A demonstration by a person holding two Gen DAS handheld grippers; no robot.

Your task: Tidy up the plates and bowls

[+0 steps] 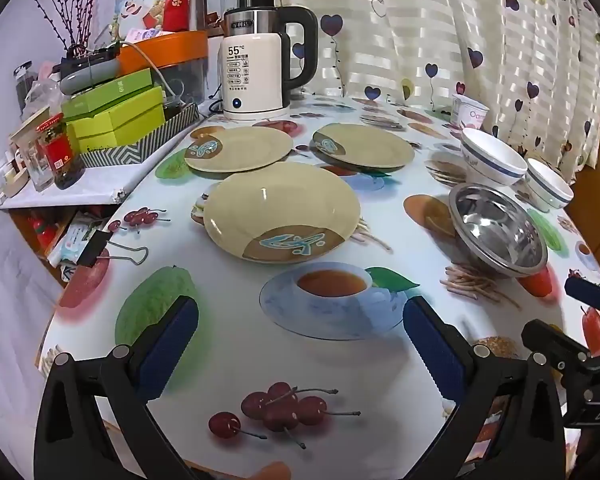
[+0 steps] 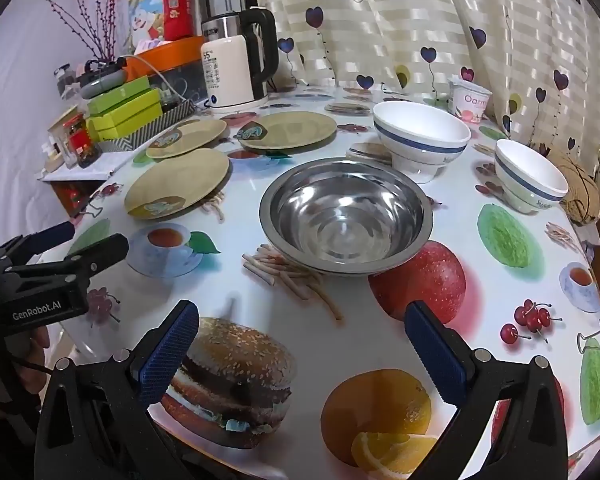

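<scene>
Three tan plates (image 1: 281, 210) lie apart on the bench (image 1: 340, 360), two toward its far edge, one nearer its middle. A steel bowl (image 2: 346, 216) sits mid-bench on the right side, with a large white bowl (image 2: 420, 138) and a small white bowl (image 2: 530, 176) beyond it toward the far right edge. A white kettle (image 1: 254, 76) stands at the far edge. At the near edge, the left gripper (image 1: 300, 320) and right gripper (image 2: 302, 322) hover, jaws spread wide and holding nothing.
</scene>
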